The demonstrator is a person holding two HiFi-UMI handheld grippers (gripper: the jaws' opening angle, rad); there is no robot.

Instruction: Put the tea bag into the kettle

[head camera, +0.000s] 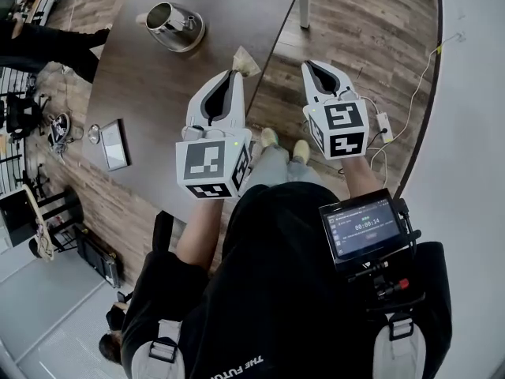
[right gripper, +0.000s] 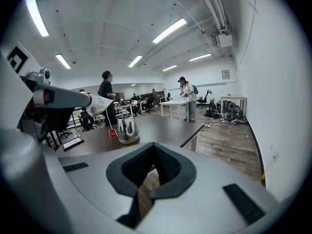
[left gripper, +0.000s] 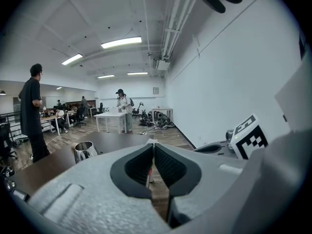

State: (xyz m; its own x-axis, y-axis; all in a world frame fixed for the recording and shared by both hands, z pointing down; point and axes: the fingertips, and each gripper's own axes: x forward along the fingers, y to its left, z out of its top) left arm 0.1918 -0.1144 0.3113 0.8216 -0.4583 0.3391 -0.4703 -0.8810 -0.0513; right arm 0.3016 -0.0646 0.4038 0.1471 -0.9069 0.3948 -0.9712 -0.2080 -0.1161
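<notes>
A dark tabletop (head camera: pixel 158 93) fills the upper left of the head view, its right edge running beside wood-plank floor (head camera: pixel 371 46). The person stands at its near corner with a gripper in each hand, both pointed out over that edge.

The left gripper (head camera: pixel 234 73) has its jaws clenched on the tea bag (head camera: pixel 245 61), a pale pouch that sticks out past the jaw tips and hangs in the air over the right edge of the tabletop. In the right gripper view the tea bag (right gripper: pixel 101 104) shows at the end of the left gripper, with a thin string dropping from it to a small red tag (right gripper: pixel 112 133).

The right gripper (head camera: pixel 309 64) is over the floor, just beside the left one and clear of the tabletop. Its jaws are closed tip to tip with nothing between them, as the right gripper view (right gripper: pixel 153 146) shows.

The kettle (head camera: pixel 174 25), shiny metal and upright, stands on the far part of the tabletop, well apart from the tea bag.

A tablet (head camera: pixel 114 143) lies flat near the left edge of the tabletop.
</notes>
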